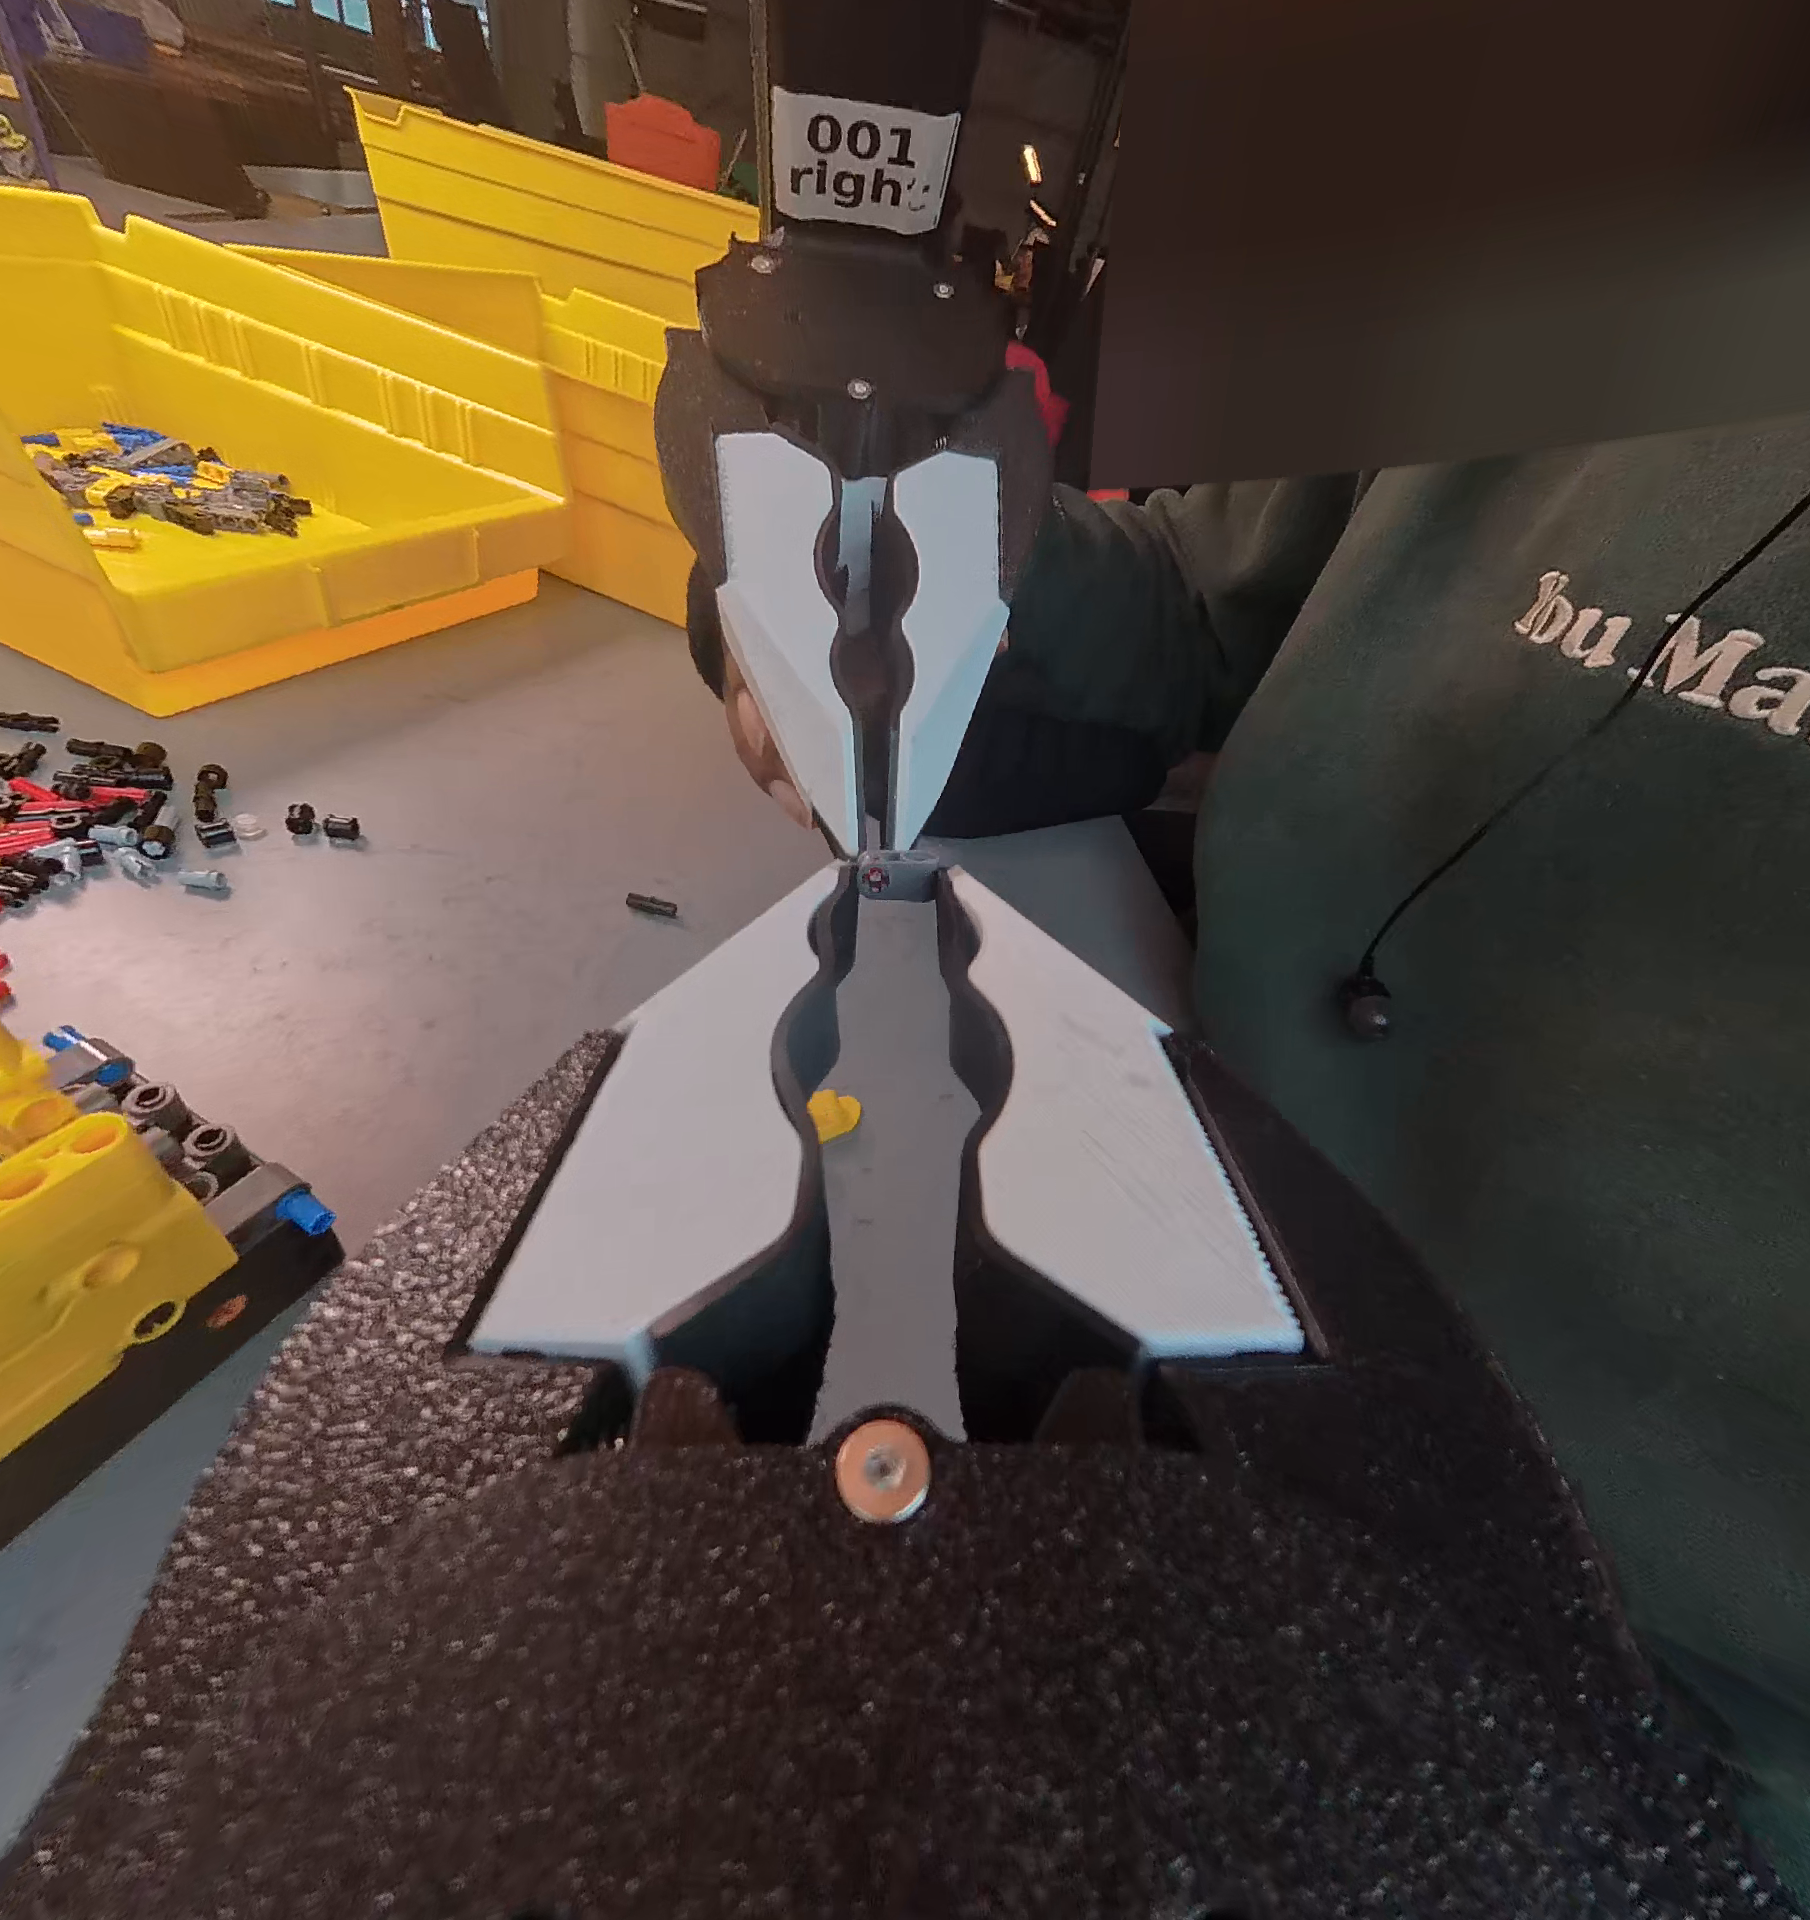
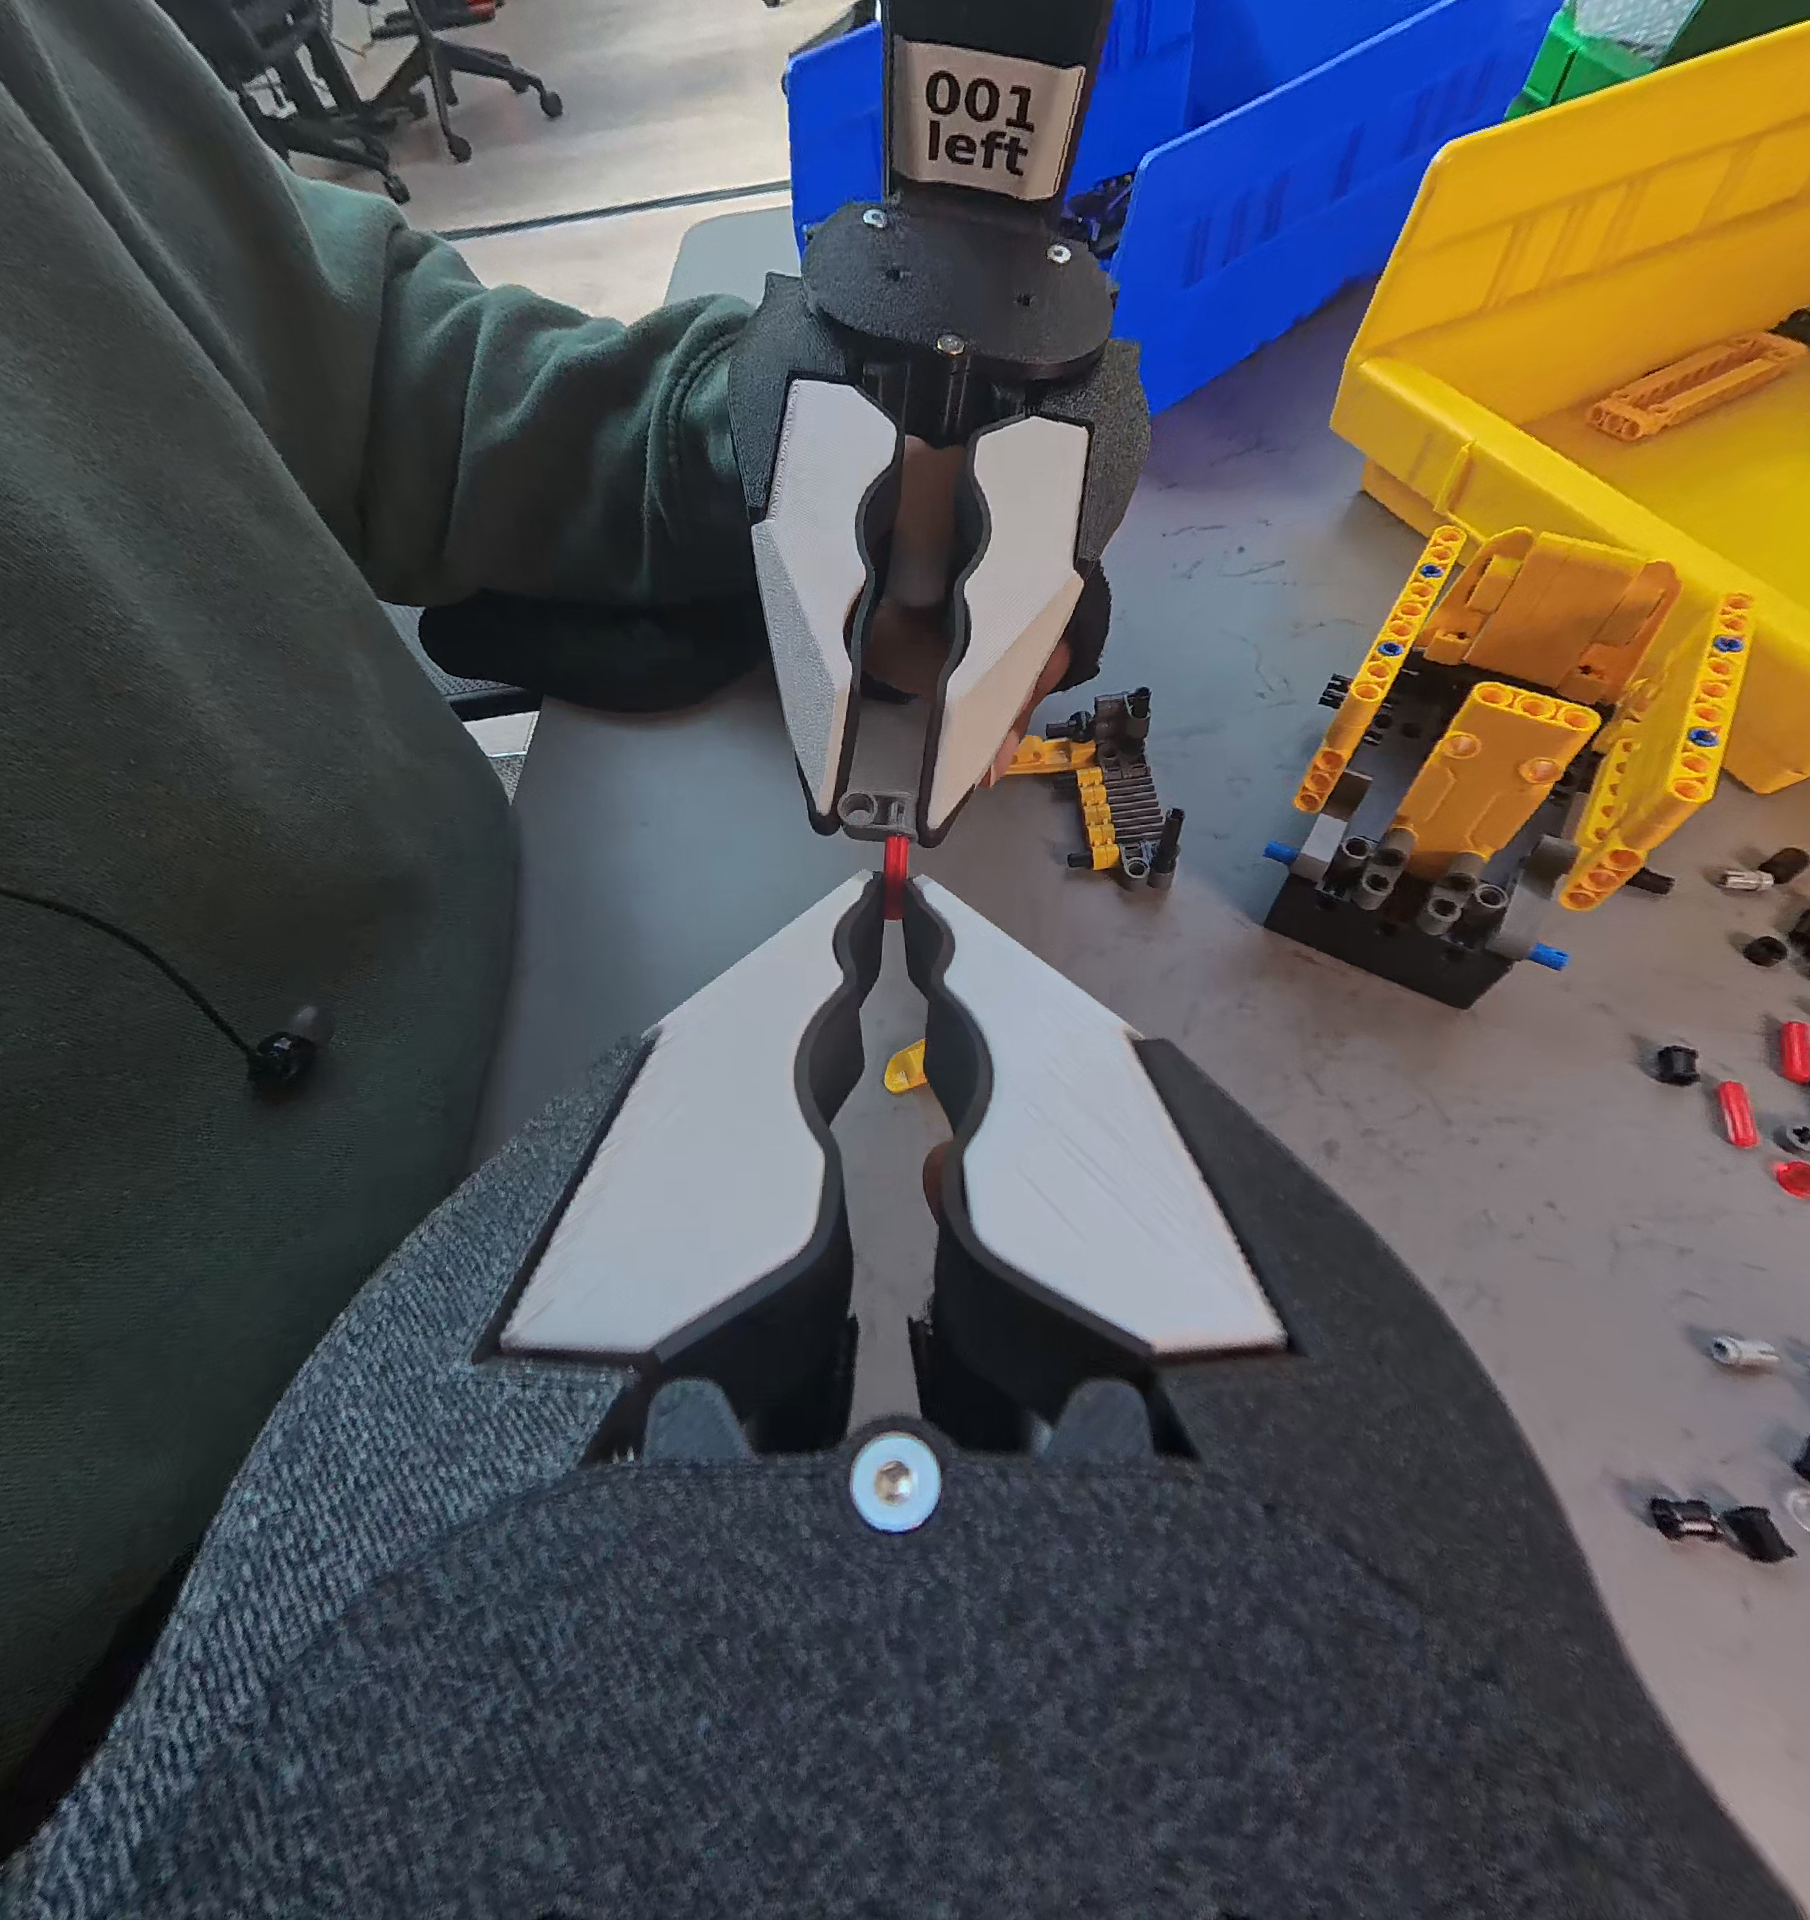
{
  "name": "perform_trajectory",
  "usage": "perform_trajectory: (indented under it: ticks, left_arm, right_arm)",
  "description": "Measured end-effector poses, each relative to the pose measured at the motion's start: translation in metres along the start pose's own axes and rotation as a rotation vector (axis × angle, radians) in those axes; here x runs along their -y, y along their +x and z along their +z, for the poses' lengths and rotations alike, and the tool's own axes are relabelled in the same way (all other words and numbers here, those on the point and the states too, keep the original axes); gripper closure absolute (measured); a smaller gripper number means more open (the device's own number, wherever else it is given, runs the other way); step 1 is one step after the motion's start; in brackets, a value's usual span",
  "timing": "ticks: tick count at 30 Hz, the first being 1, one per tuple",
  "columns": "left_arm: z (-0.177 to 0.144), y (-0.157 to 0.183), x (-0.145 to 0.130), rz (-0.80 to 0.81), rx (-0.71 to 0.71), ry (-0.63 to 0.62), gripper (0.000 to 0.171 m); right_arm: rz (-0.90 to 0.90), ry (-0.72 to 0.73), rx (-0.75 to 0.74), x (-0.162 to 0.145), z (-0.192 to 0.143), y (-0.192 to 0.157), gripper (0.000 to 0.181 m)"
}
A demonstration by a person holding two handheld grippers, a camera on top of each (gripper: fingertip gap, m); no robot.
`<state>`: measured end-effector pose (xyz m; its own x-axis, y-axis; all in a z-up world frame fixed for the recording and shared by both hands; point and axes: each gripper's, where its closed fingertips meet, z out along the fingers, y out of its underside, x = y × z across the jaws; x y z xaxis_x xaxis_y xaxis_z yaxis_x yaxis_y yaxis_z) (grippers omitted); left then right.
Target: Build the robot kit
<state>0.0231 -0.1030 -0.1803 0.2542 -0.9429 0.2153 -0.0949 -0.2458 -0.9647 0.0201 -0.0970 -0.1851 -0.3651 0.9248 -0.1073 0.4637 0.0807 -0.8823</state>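
here, left gripper (image 1: 893, 878) pinches a small grey connector (image 1: 896, 876); right gripper (image 2: 893, 891) nips a red pin (image 2: 894, 883), tip to tip above the grey table (image 2: 1296, 1195); yellow brick model (image 2: 1503, 748) nearby.

**Tight between the claws, clutter toward the bins**

Left claw (image 2: 885, 821) and right claw (image 2: 893, 896) tip to tip over bare grey table (image 1: 485, 935). Boxed in on the near side by a green-sleeved torso (image 2: 153, 727). Farther out, blocked by a yellow-and-black brick model (image 2: 1483, 779), scattered small parts (image 1: 70, 810), yellow bins (image 1: 257, 436) and blue bins (image 2: 1244, 208). Open strip beneath, save one yellow piece (image 1: 836, 1114).
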Motion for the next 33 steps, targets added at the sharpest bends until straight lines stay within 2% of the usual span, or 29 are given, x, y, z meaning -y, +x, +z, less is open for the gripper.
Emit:
perform_trajectory:
  ticks: [13, 17, 23, 30, 33]
  left_arm:
    - [0.004, -0.002, -0.032, 0.119, 0.062, -0.219, 0.158]
    - [-0.001, -0.007, -0.021, 0.083, 0.081, -0.156, 0.158]
    - [-0.005, -0.017, -0.002, -0.094, 0.082, -0.014, 0.158]
    - [-0.002, -0.025, -0.003, -0.269, 0.064, 0.023, 0.158]
    - [0.000, -0.023, -0.004, -0.295, 0.044, 0.024, 0.158]
  right_arm:
    - [-0.042, -0.134, 0.005, -0.028, 0.014, -0.001, 0.180]
    - [-0.103, -0.077, -0.049, -0.017, 0.013, 0.005, 0.180]
    - [-0.166, 0.002, -0.155, -0.001, 0.005, 0.019, 0.180]
    - [-0.190, -0.037, -0.207, -0.007, 0.006, 0.027, 0.180]
    - [-0.183, -0.058, -0.204, -0.010, 0.006, 0.026, 0.180]
